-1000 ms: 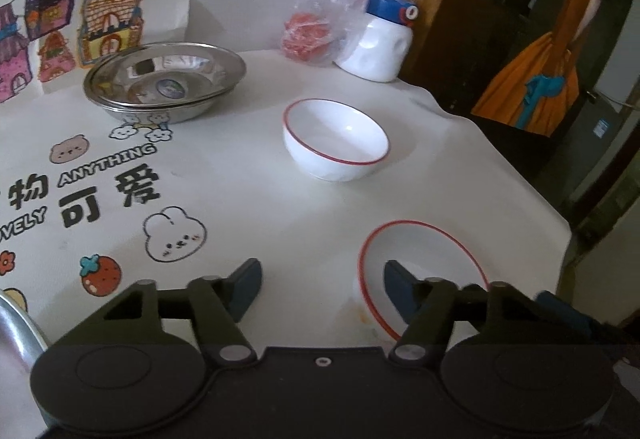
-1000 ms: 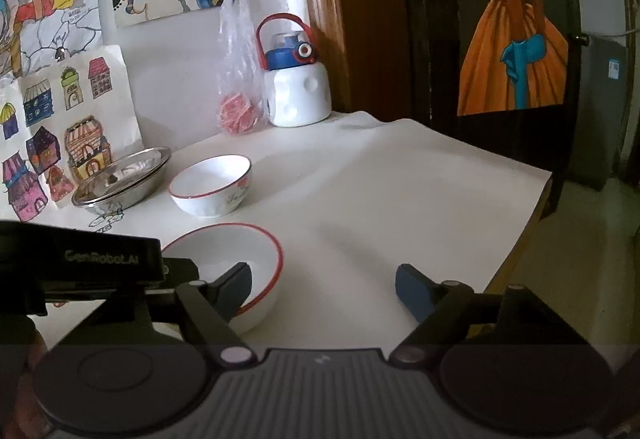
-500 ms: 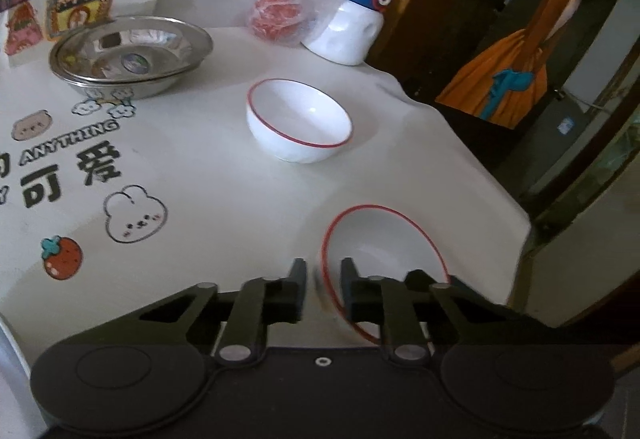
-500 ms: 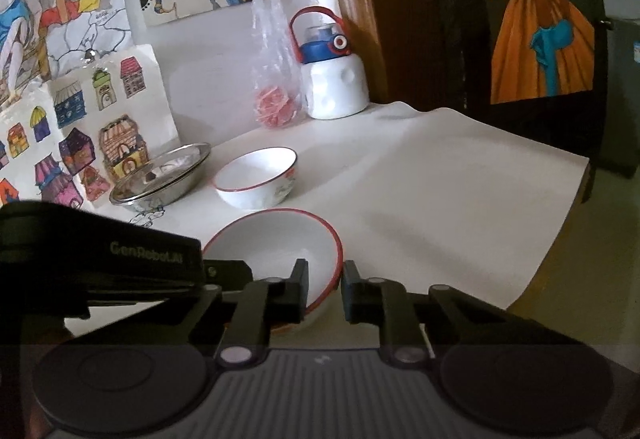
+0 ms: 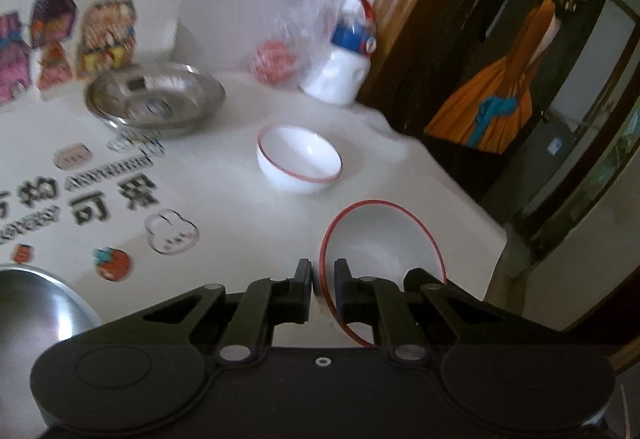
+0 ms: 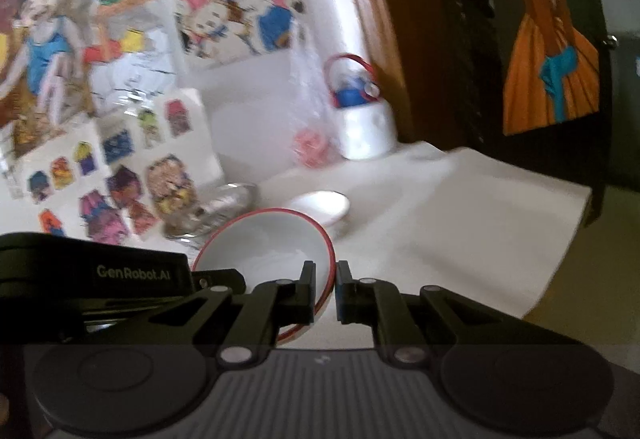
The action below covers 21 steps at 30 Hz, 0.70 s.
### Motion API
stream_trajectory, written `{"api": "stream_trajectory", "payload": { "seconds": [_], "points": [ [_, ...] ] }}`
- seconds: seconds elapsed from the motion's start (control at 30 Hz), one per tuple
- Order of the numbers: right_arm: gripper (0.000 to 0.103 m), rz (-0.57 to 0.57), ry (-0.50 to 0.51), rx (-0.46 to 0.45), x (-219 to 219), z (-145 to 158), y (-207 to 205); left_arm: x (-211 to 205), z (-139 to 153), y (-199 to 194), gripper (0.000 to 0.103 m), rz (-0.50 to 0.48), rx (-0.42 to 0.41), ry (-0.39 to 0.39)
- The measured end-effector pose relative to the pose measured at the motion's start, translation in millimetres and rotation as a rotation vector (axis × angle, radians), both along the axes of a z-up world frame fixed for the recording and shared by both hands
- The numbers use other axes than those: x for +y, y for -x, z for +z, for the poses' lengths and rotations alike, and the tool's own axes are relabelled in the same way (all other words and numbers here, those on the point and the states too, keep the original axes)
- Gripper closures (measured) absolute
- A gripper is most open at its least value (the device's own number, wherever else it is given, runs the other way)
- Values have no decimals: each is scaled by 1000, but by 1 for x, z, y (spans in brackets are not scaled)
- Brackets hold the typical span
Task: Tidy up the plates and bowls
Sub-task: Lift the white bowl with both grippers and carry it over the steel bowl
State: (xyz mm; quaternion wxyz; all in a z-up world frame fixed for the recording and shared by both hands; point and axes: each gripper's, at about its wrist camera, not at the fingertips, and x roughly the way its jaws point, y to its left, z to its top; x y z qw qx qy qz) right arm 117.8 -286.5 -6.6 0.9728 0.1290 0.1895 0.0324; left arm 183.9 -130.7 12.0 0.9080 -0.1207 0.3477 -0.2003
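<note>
Both claws, left gripper (image 5: 323,285) and right gripper (image 6: 325,289), clamped on red-rimmed white ceramic bowl (image 5: 384,243); matching second bowl (image 5: 299,158) beyond, unstacked yet.

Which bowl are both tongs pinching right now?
Start at the white table and its edge nearest the cameras. There sits the near bowl, white with a red rim, both tongs shut on that rim. Its twin, the far bowl, stands untouched.
</note>
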Motion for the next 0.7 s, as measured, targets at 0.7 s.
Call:
{"api": "stream_trajectory", "payload": {
  "seconds": [0.7],
  "points": [
    [92, 334, 132, 90, 139, 15, 30, 162, 19, 76, 91, 217, 42, -5]
  ]
}}
